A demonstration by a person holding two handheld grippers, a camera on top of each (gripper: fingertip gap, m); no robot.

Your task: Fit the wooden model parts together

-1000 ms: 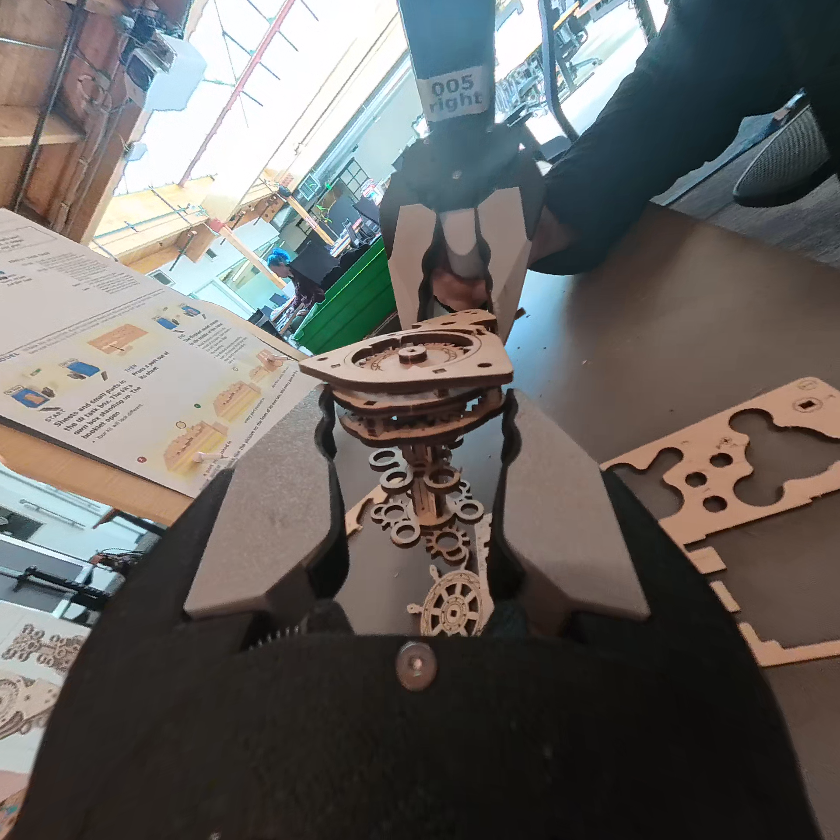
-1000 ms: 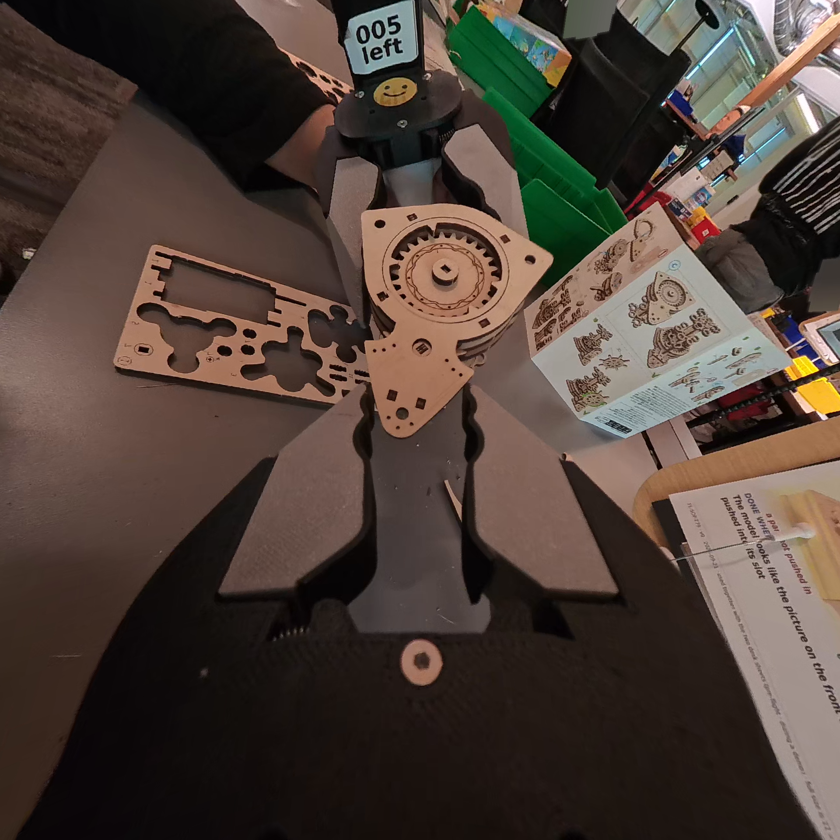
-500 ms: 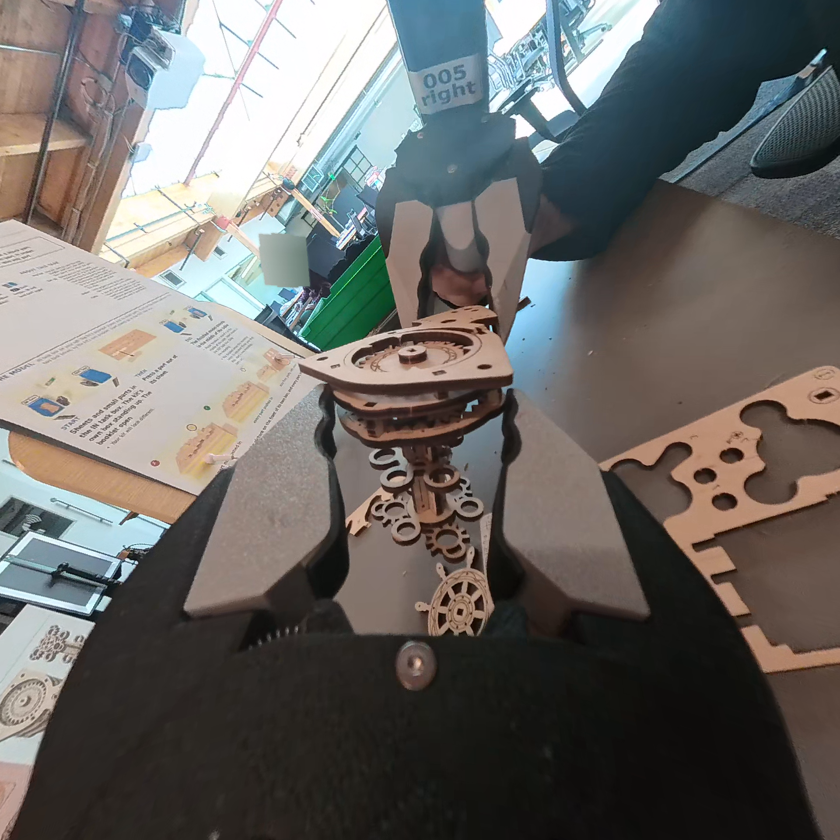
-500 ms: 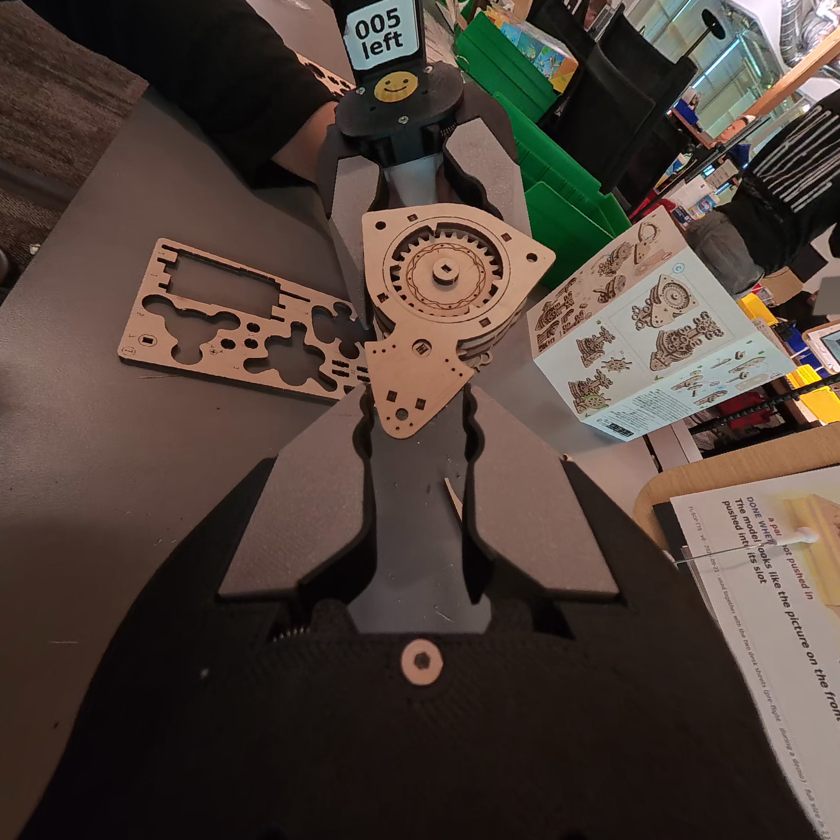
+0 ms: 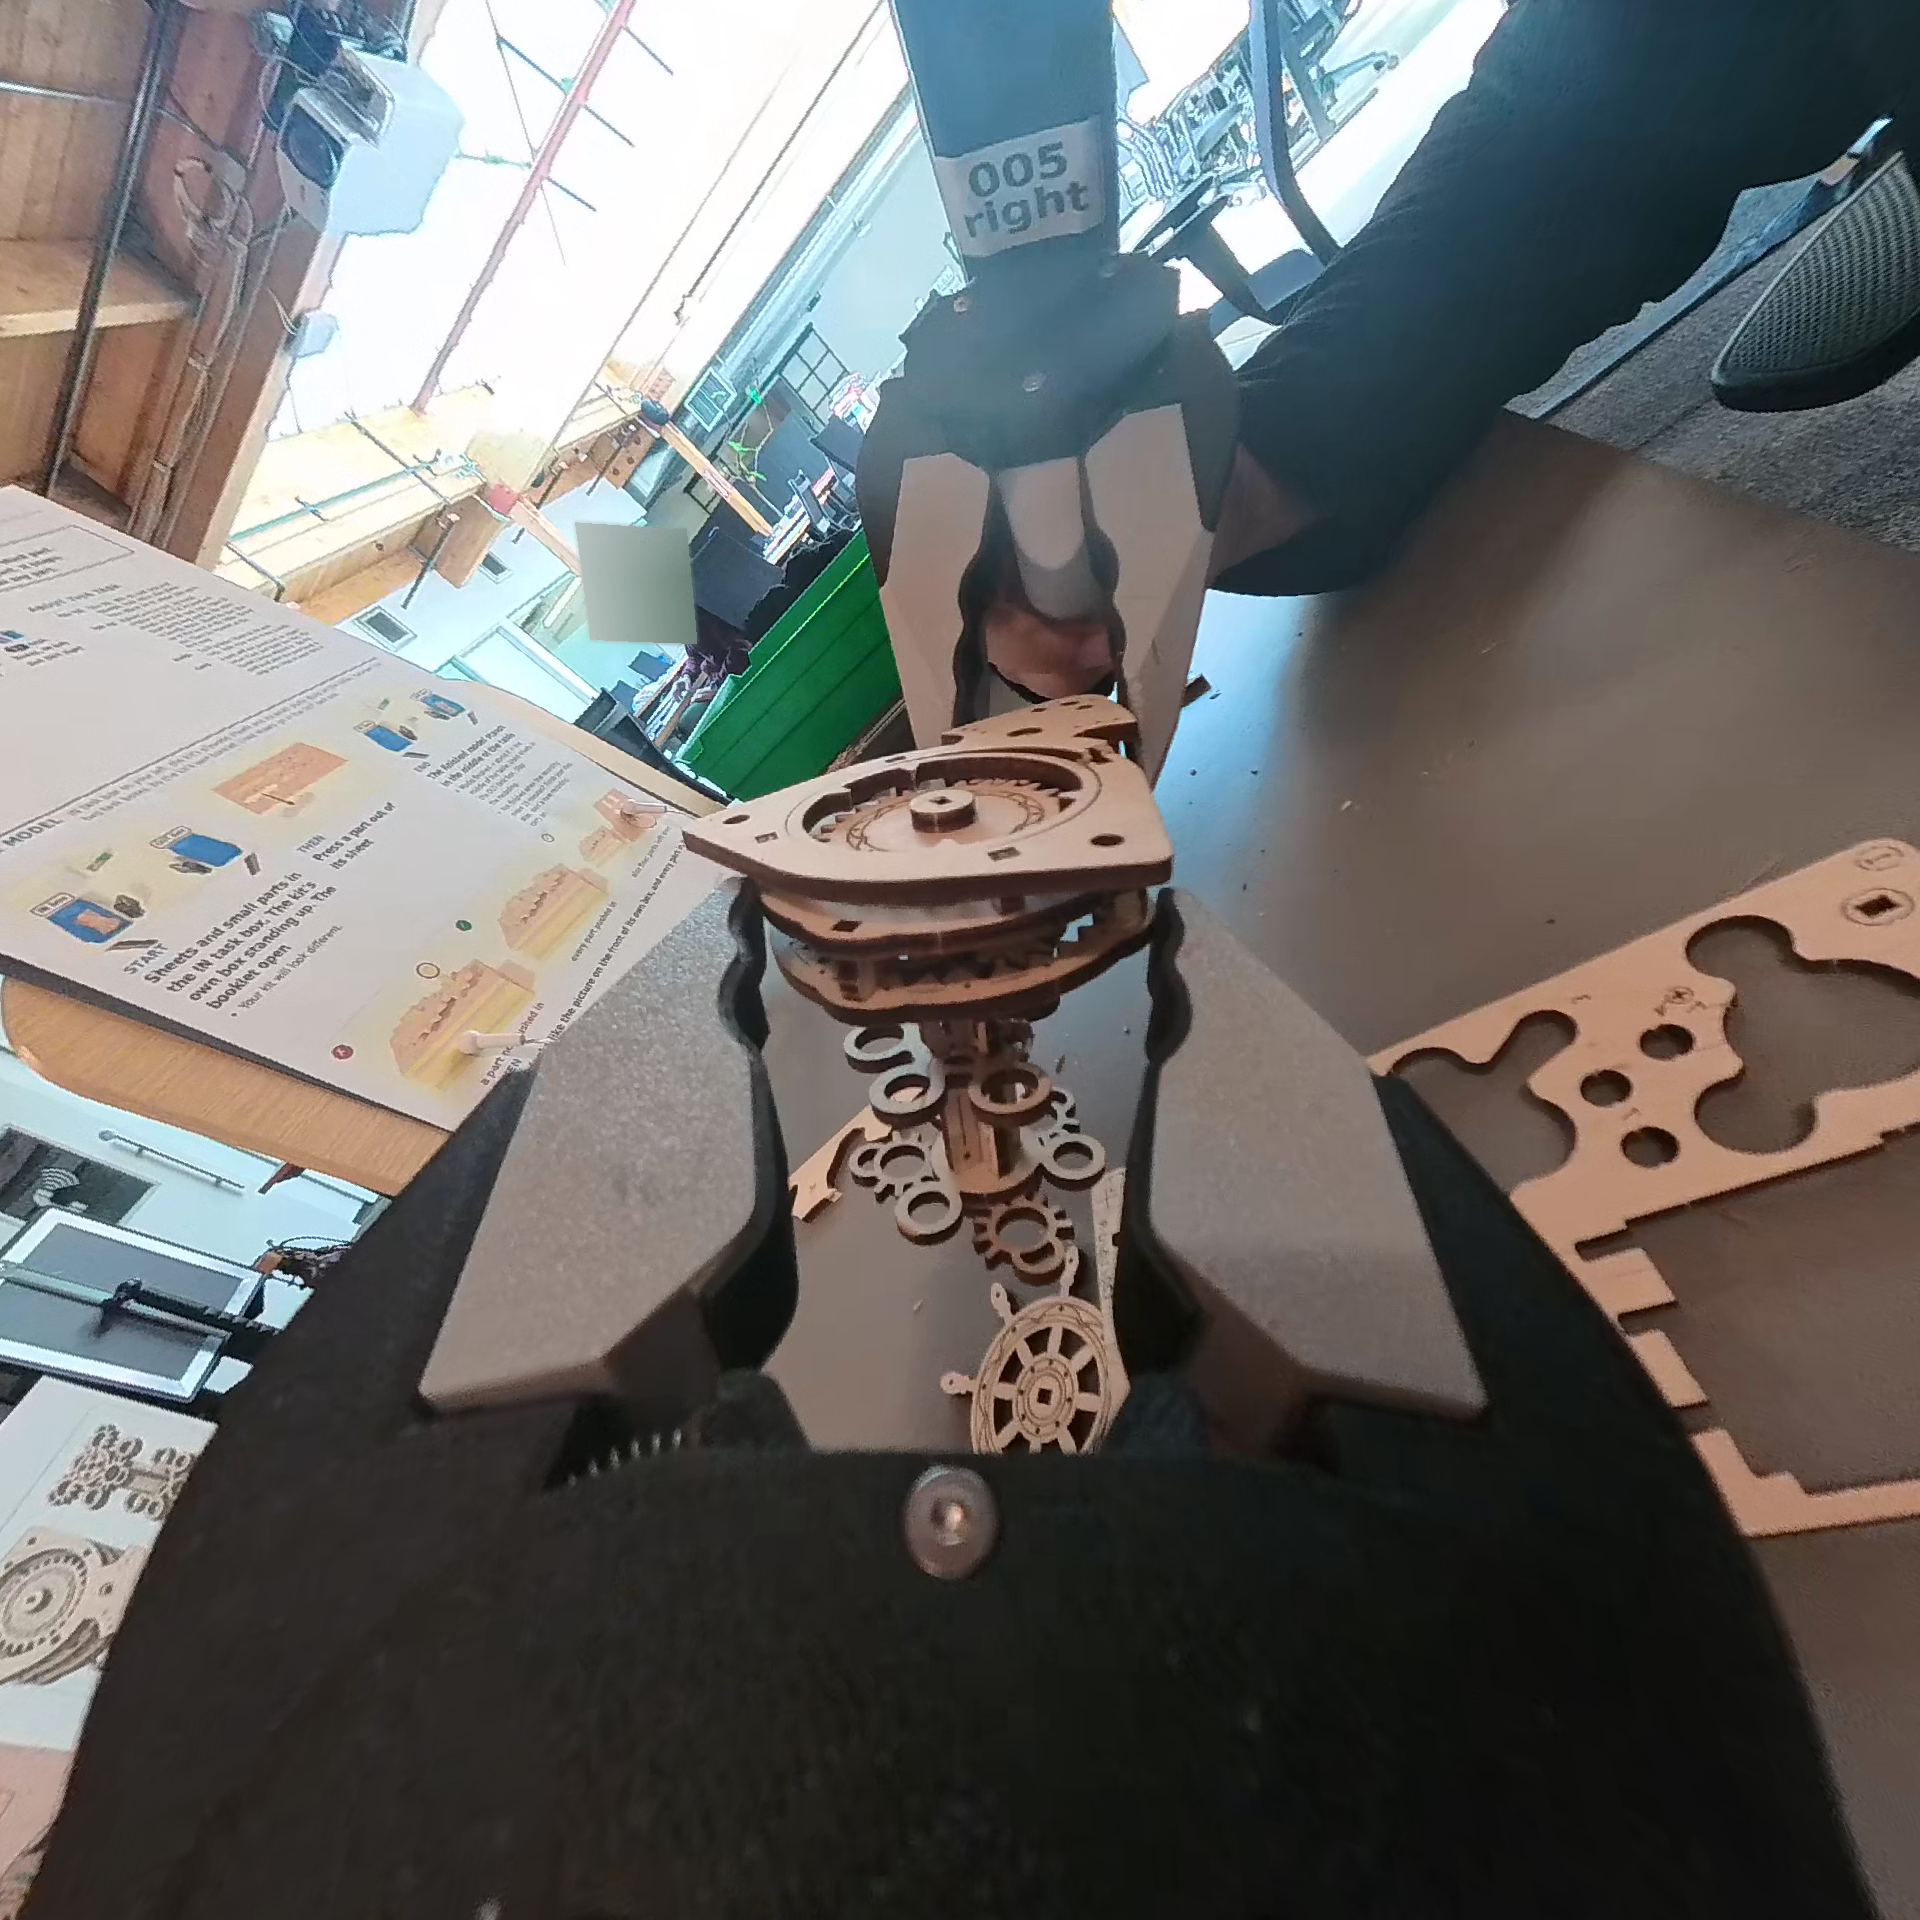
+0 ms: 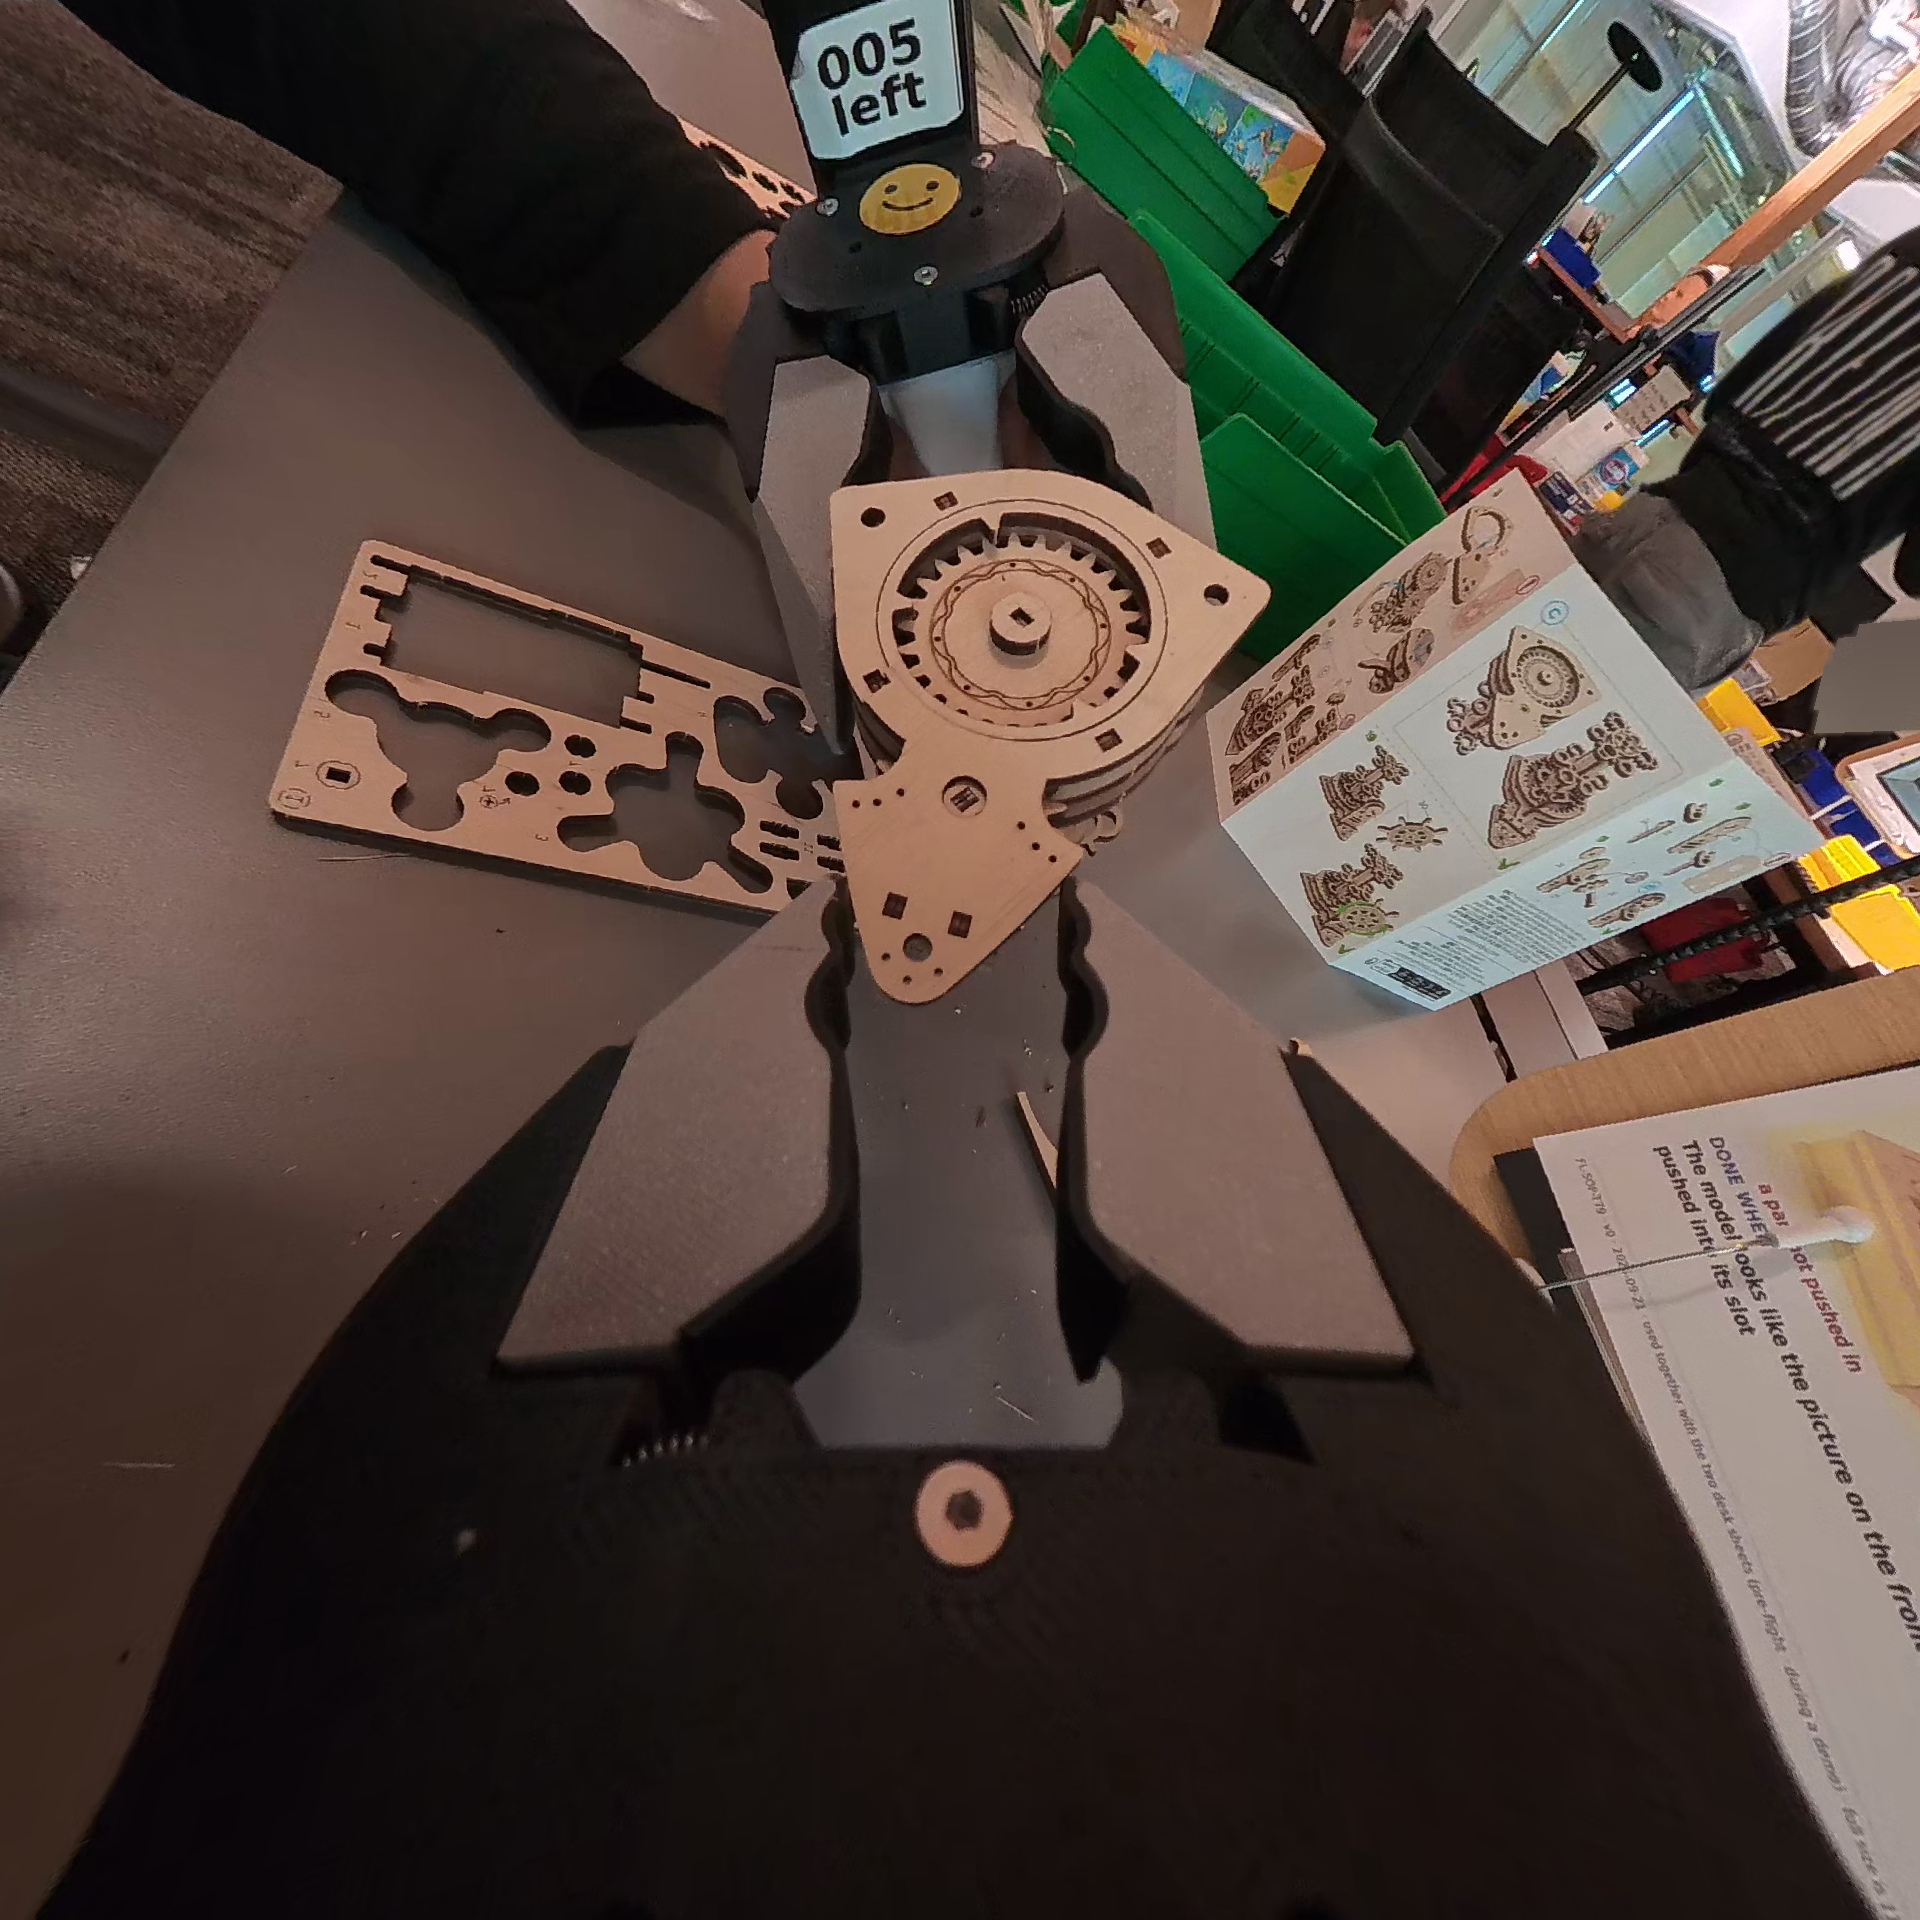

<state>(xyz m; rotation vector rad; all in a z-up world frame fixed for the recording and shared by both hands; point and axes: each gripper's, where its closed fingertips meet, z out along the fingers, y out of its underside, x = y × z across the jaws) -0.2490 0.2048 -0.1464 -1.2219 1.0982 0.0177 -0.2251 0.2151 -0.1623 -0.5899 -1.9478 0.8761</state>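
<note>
Pale laser-cut wood with dark scorched edges is seen in the gear model (image 6: 1023,665) and the punched-out sheet (image 6: 520,717). Matt grey, grainy pads (image 5: 623,1174) are shown; the table (image 6: 208,1039) looks smooth, dull.

1. Wooden gear model (image 6: 1023,665) stands between the two grippers, which face each other across the table (image 6: 208,1039).
2. Left gripper (image 5: 951,914) has a finger on either side of the model's lower layers; right gripper (image 6: 951,935) is at the model's flat plate (image 6: 945,883), with the plate's tip between its fingers (contact unclear).
3. Under the model: loose rings and gears (image 5: 935,1143) on the table, ship's wheel piece (image 5: 1044,1387) nearer the left gripper's base.
4. Punched-out sheet (image 6: 540,717) lies flat, left of the model in the right wrist view.
5. Kit box (image 6: 1507,748) stands right of the model; instruction sheet (image 6: 1766,1351) nearer, at right edge.
</note>
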